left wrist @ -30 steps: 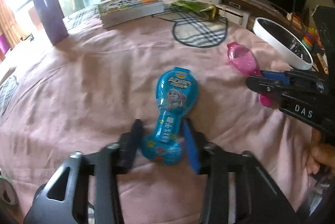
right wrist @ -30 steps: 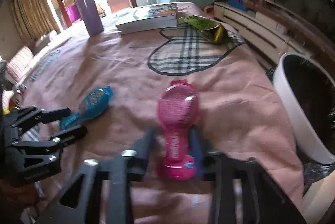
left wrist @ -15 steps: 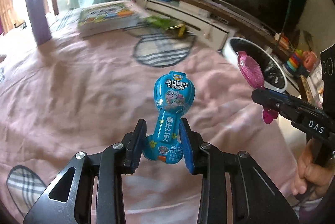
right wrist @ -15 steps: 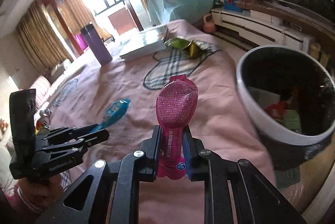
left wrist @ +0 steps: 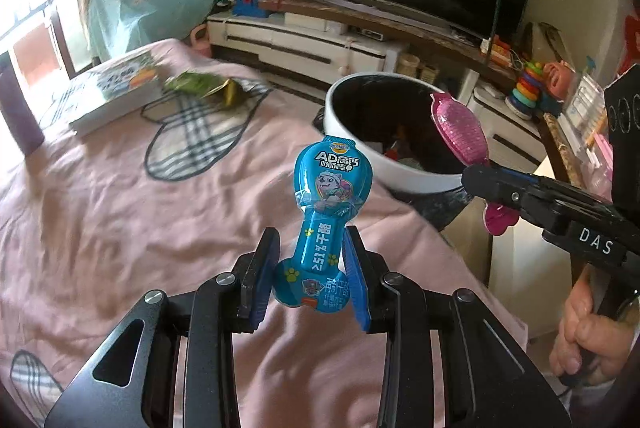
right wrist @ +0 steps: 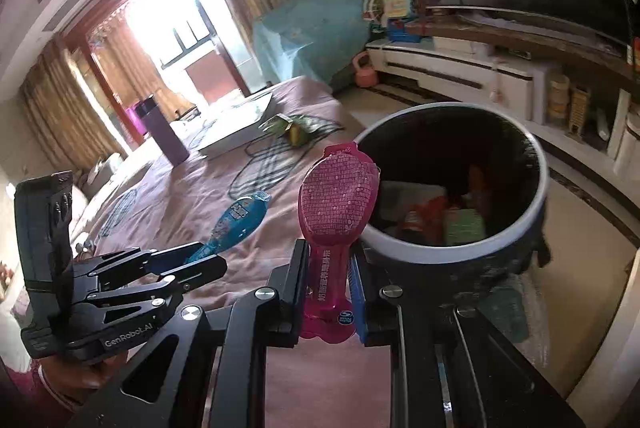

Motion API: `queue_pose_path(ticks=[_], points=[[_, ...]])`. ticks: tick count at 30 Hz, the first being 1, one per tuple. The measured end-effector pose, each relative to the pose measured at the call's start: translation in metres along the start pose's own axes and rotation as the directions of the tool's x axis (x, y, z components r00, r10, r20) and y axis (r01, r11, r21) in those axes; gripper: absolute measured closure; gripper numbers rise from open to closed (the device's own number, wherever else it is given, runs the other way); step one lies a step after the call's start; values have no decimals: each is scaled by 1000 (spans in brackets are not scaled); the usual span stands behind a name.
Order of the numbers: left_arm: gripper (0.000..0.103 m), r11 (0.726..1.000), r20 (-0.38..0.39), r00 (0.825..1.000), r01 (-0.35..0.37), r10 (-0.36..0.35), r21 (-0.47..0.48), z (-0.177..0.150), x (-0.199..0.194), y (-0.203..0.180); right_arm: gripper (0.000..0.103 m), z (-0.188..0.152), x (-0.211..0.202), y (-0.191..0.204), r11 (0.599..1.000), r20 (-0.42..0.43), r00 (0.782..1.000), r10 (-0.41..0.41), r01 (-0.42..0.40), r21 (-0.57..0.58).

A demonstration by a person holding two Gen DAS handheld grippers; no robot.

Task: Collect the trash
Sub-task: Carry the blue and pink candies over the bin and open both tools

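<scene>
Pink bedspread [left wrist: 120, 220] beside a white-rimmed bin [right wrist: 538, 196], two wrappers carried toward it.
Left gripper [left wrist: 310, 268] pinches the blue wrapper [left wrist: 326, 212] by its stem; right gripper [right wrist: 330, 282] clamps the pink wrapper [right wrist: 334, 212] likewise (heads up, clear of the bed, near the bin mouth).

Glossy plastic blue wrapper [left wrist: 333, 188], pink wrapper [right wrist: 338, 196]; matt pink cloth bedspread [left wrist: 120, 220]

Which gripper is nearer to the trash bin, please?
Right. The right gripper holds the pink wrapper at the bin rim; the left gripper is farther back over the bed.
</scene>
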State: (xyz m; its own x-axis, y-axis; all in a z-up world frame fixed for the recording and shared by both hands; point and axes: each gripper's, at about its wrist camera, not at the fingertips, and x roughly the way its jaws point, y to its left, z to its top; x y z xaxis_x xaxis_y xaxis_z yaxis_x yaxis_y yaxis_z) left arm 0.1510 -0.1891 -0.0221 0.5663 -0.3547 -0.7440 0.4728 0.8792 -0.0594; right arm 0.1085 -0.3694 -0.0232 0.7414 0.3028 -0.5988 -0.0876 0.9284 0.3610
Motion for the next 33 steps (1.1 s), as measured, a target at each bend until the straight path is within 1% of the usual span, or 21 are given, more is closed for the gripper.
queue_pose_path(ticks=[9, 17, 33], points=[[71, 999, 16, 1000, 13, -14, 30, 18, 4, -17, 84, 7, -10, -25, 999, 26, 999, -24, 23, 45], [71, 999, 34, 999, 16, -18, 52, 33, 6, -28, 84, 13, -12, -38, 998, 32, 999, -42, 40, 51], [71, 997, 27, 1000, 9, -11, 77, 53, 21, -43, 84, 27, -6, -59, 996, 28, 998, -56, 54, 71]])
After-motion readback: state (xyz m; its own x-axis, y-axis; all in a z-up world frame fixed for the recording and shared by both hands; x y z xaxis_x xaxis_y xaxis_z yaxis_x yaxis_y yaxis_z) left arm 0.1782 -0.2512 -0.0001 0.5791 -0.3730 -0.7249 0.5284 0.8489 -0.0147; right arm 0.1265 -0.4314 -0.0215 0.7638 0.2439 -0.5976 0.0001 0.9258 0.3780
